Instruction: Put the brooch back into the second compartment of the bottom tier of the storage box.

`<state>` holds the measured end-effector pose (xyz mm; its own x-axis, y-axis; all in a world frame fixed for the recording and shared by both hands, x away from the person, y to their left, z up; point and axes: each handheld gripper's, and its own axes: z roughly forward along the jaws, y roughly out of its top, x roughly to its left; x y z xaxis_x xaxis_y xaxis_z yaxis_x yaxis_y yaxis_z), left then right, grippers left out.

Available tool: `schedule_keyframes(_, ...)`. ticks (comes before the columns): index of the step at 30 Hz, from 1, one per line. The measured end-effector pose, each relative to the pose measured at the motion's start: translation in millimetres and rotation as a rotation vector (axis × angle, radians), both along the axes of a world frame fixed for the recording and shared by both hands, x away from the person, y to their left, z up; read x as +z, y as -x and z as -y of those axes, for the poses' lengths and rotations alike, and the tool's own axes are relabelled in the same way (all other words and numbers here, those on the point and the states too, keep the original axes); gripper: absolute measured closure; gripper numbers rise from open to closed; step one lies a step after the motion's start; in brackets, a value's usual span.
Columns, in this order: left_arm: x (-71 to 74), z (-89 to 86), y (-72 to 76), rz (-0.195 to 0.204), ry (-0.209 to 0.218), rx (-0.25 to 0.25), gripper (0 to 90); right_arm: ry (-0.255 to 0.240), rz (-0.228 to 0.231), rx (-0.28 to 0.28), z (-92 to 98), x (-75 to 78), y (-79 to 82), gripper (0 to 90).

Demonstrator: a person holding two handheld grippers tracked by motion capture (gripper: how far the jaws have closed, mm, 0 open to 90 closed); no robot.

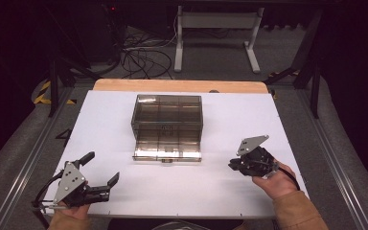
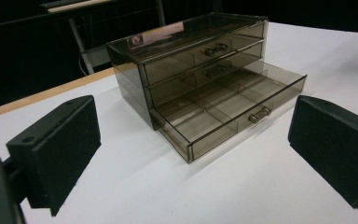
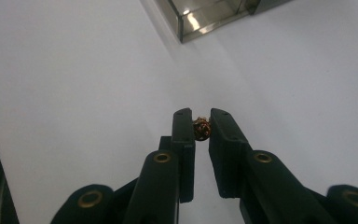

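The right gripper pinches a small round coppery bead, no long axis visible. The left gripper, jaws spread, lies level at the table's near-left.

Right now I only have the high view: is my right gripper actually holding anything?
Observer: Yes. In the right gripper view, the right gripper is shut on a small reddish-gold bead, pinched right at the tips.
Operator: Is a drawer ready to take it?
Observer: In the left gripper view, the bottom drawer of the smoky clear drawer box is pulled out, and its divided compartments look empty.
Operator: And the other two drawers?
Observer: Both are pushed in, their small handles flush in a column above the open one.
Operator: My left gripper?
Observer: The left gripper is open, jaws wide apart with nothing between them, facing the box.
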<state>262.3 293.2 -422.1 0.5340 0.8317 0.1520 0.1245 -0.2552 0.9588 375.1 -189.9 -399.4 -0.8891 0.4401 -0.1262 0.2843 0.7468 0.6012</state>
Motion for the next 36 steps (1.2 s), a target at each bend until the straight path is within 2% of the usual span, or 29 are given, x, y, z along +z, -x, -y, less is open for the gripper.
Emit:
schedule_keyframes(5,0.0,0.0,0.0,0.000,0.000,0.000,3.2,-0.063,0.014,-0.025,2.4,3.1,0.7,81.0)
schedule_keyframes(23,-0.1,-0.3,-0.2,0.000,0.000,0.001,3.2,-0.267,0.054,-0.037,8.6,13.0,0.3,80.9)
schedule_keyframes(36,-0.1,-0.4,-0.3,0.000,0.000,0.001,3.2,-0.371,0.109,-0.032,9.6,18.8,1.6,80.8)
